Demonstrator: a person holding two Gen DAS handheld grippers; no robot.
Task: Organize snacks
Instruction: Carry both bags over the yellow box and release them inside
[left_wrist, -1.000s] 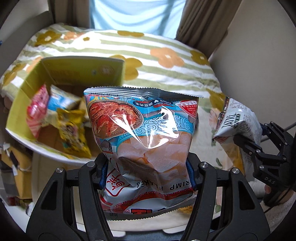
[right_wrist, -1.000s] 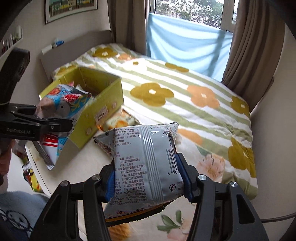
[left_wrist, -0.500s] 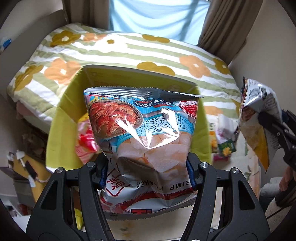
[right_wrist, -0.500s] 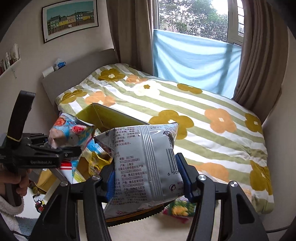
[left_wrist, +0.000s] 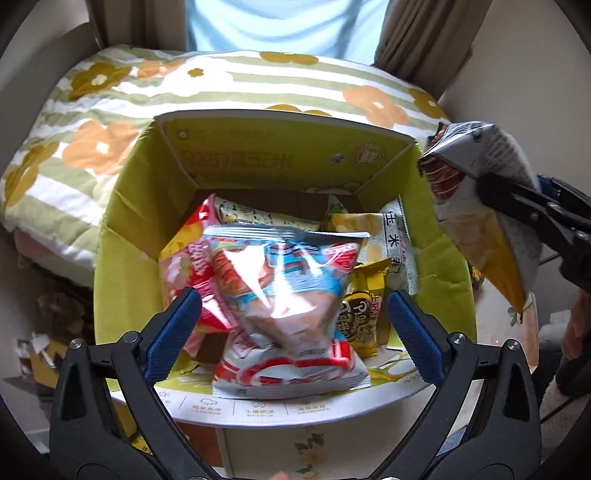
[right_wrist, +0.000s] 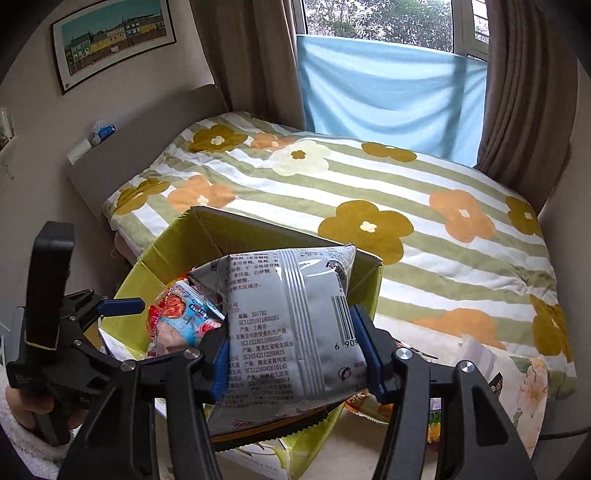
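Where snacks crowd, yellow box (left_wrist: 122, 236)

Left claw (left_wrist: 291, 325) jaws just opened wide; shrimp flakes bag (left_wrist: 288, 295) released, now lying in green box (left_wrist: 122, 206) atop other snacks (pads clear of it). Both claws shifted from beside box to over it.

The left wrist view looks steeply down from close above into the box (left_wrist: 122, 236), the bed (left_wrist: 221, 85) beyond. The right wrist view, just beside, looks less steeply over the box's right side toward the bed and window (right_wrist: 376, 18). Both share box, bed, and each other's gripper.
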